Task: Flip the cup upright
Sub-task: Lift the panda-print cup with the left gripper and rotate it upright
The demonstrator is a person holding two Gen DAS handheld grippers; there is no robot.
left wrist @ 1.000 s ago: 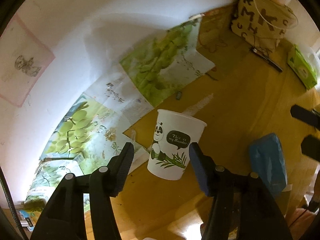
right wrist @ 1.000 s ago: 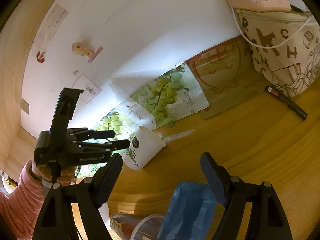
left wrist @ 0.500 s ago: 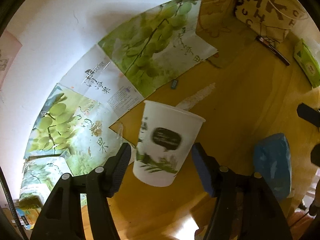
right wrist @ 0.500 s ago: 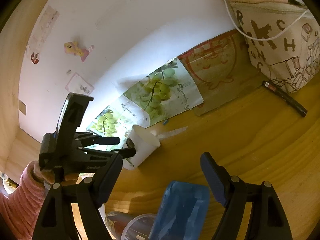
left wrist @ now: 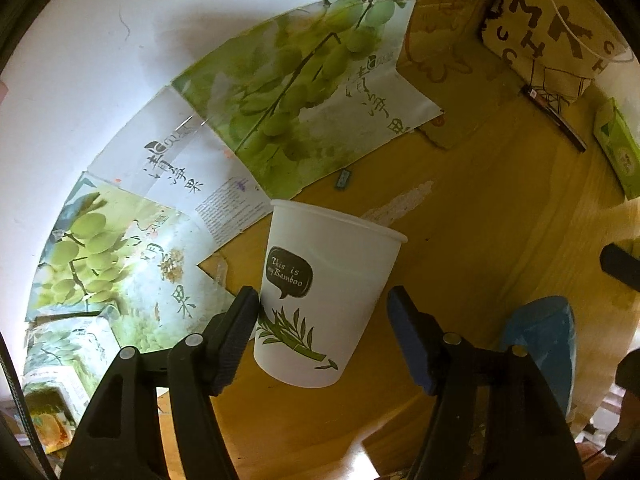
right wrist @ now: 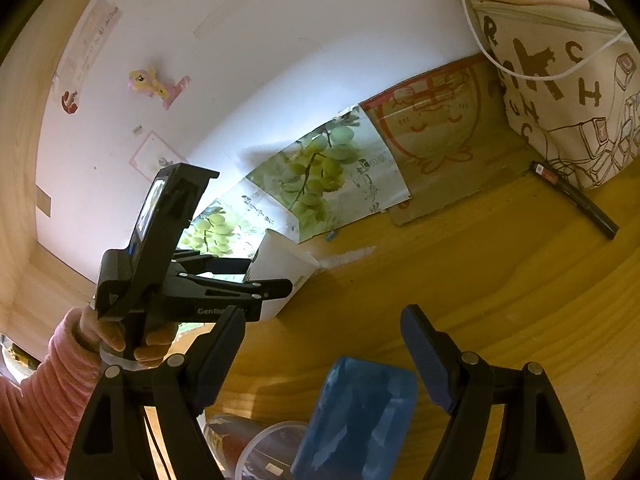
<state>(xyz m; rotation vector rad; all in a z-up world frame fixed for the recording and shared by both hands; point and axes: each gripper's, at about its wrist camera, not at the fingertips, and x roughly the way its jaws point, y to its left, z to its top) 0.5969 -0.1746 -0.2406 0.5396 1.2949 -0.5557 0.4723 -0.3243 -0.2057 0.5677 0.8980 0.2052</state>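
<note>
A white paper cup (left wrist: 320, 292) with a bamboo print and the words "This is my Bamboo" stands rim-up on the wooden table (left wrist: 500, 200). My left gripper (left wrist: 324, 312) is open, its jaws on either side of the cup's lower half; the left pad touches or nearly touches the cup wall, the right pad stands apart. The right wrist view shows the cup (right wrist: 280, 268) partly hidden behind the left gripper (right wrist: 264, 276). My right gripper (right wrist: 324, 344) is open and empty, well to the right of the cup.
Grape-print sheets (left wrist: 312, 92) lean along the white wall behind the cup. A blue pack (right wrist: 356, 416) and a clear container (right wrist: 268, 452) lie under my right gripper. A lettered tote bag (right wrist: 568, 92), a black pen (right wrist: 576, 200) and a green box (left wrist: 618, 148) sit at the far right.
The left gripper has moved closer to the cup and dipped toward the table. The cup has turned, its speech-bubble print now facing me. The right gripper has barely moved.
</note>
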